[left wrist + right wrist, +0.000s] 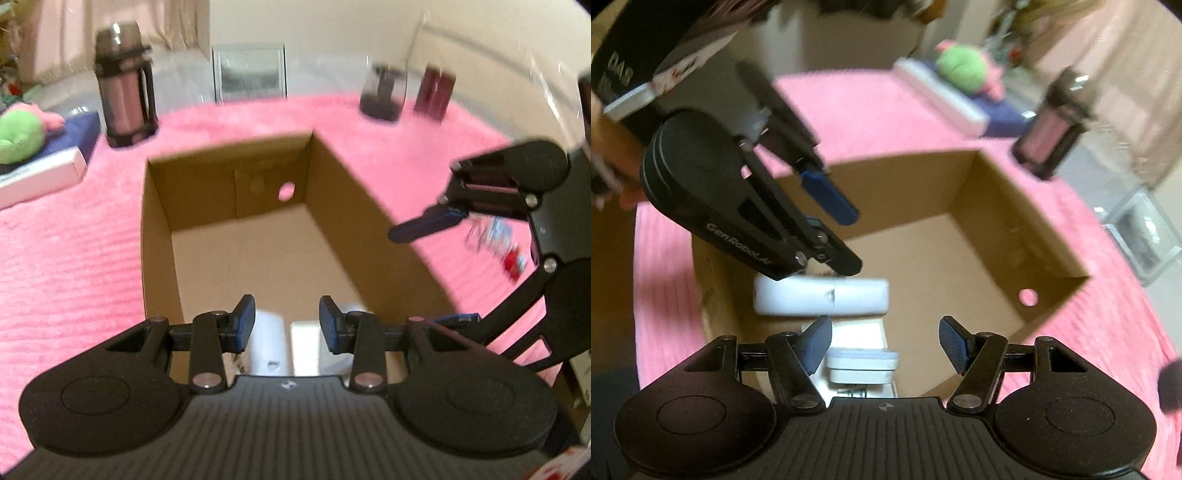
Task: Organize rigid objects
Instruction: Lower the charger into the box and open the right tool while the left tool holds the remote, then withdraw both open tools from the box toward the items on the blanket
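An open cardboard box sits on a pink cloth. In its near end lie a long white case and a small white flat block. My left gripper hovers above that end, jaws narrowly apart, with nothing between the pads. My right gripper hangs beside it over the box edge, open wider and empty. Both views are blurred by motion.
On the cloth beyond the box stand a pink and black flask, a dark jar and a red can. A green plush toy lies on a flat box. A glass container stands behind.
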The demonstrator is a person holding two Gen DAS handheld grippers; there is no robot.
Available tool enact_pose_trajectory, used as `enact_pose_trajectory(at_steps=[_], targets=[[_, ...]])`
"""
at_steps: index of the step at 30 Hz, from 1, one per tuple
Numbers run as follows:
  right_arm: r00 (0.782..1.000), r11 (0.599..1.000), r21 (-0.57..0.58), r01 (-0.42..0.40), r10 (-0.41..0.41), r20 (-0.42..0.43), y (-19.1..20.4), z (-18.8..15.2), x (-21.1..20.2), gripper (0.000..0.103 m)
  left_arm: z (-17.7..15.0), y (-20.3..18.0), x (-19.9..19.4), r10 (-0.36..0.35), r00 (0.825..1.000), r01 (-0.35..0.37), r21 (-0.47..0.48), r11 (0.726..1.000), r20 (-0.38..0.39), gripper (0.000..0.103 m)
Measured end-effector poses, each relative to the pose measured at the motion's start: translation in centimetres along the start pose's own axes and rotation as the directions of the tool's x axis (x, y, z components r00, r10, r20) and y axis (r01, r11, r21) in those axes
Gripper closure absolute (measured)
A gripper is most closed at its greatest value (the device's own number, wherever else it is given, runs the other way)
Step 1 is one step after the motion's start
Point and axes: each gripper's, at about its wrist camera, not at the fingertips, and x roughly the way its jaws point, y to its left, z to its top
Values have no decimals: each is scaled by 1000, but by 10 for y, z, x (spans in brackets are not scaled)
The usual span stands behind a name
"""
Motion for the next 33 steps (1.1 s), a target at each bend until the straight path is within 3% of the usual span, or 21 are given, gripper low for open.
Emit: enact_pose_trajectory(at_steps=[5, 14, 18, 25, 29, 33], targets=[[987, 987, 138, 78, -96, 131, 5, -16, -56, 42, 0, -30, -35, 0, 992, 2, -13, 1000, 128, 68], [932, 911, 362, 198, -289, 219, 30, -89, -141, 41, -19, -106, -74, -18, 961, 10, 30, 1000, 277, 42], [907, 846, 482, 225, -363, 213, 35, -127, -166, 40, -28, -139, -76, -31, 952, 14, 56, 998, 305, 29], [857, 741, 603, 294, -484, 177, 45, -191, -204, 29, -48, -193, -67, -59, 945, 32, 91, 995, 322, 27], [844, 690, 649, 320, -518, 135, 48, -230, -222, 28, -61, -221, -54, -98, 943, 67, 109, 992, 318, 21], [830, 625, 698, 348, -552, 80, 50, -266, -233, 27, -70, -241, -32, -113, 951, 92, 88, 992, 287, 21]])
